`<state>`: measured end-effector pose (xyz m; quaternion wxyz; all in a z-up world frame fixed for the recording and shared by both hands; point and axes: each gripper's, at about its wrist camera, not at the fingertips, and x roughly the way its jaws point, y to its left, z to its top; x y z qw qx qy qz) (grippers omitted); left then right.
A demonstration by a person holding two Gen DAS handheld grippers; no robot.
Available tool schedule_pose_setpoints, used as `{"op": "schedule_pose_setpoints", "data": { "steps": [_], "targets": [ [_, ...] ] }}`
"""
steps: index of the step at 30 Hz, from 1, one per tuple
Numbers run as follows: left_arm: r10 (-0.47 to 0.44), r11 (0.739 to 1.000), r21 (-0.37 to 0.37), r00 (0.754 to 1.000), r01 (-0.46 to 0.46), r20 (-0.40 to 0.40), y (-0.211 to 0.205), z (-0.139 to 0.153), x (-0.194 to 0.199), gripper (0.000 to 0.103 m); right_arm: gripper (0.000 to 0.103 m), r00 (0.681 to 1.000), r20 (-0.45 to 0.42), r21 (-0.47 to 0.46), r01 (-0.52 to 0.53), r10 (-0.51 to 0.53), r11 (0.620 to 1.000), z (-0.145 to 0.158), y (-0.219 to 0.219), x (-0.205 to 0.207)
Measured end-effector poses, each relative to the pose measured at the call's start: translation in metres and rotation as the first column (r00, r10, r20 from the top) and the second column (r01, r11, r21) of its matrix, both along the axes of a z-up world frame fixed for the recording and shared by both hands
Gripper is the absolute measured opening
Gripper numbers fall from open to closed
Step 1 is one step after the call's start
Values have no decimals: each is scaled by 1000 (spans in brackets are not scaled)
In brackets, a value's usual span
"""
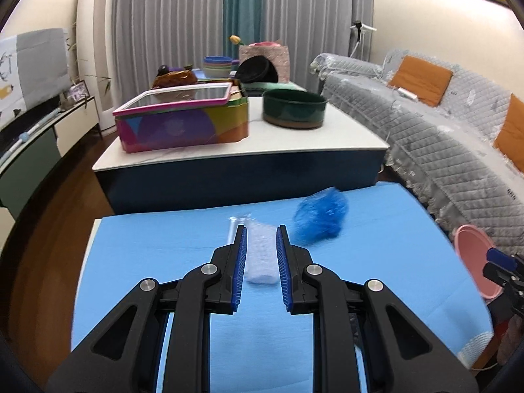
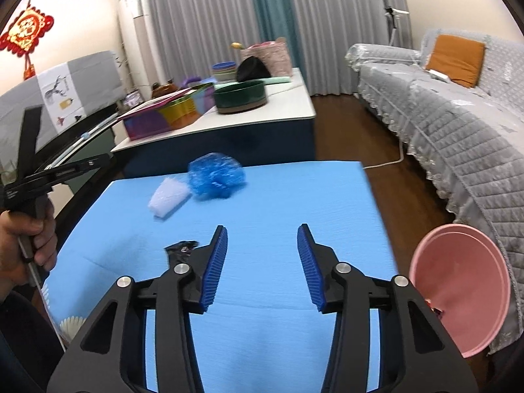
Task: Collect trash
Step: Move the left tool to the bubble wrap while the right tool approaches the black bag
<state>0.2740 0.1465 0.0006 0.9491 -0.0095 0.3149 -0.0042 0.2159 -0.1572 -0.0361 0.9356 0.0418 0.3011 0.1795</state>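
Observation:
A clear plastic cup [image 1: 260, 252] lies on its side on the blue mat [image 1: 163, 249]; my left gripper [image 1: 261, 234] is open with a finger on each side of it, not closed on it. A crumpled blue plastic bag [image 1: 321, 217] lies just right of the cup. The right wrist view shows the cup [image 2: 168, 196], the blue bag [image 2: 216, 177] and a small black wrapper [image 2: 180, 250] by the left finger. My right gripper [image 2: 262, 232] is open and empty above the mat [image 2: 294, 196]. A pink bin [image 2: 458, 288] stands at the mat's right side.
A white-topped low table [image 1: 327, 140] behind the mat holds a colourful tin box [image 1: 183, 124], a dark green round container [image 1: 294, 108] and several other items. A grey-covered sofa [image 2: 458, 124] runs along the right. The left hand-held gripper [image 2: 49, 173] shows at the left edge.

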Motion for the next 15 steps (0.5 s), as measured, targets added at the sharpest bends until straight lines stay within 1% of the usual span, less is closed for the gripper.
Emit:
{"op": "schedule_pose_setpoints", "data": {
  "steps": [6,11,15],
  "targets": [
    [21,1000,-20,999,-22,-37,20,-15,13,19,41,998,-20,-3,-58,58,998,-14,31,10],
    [16,1000,-20,998,-18,-60,24,-31,28,19,41,993,-44,-15,-106,105,994,-29,57,18],
    [12,999,-44,996,-16,-85,27,-43,39,19,41,988,-60,-31,-143,141,989,-39,75,22]
  ]
}}
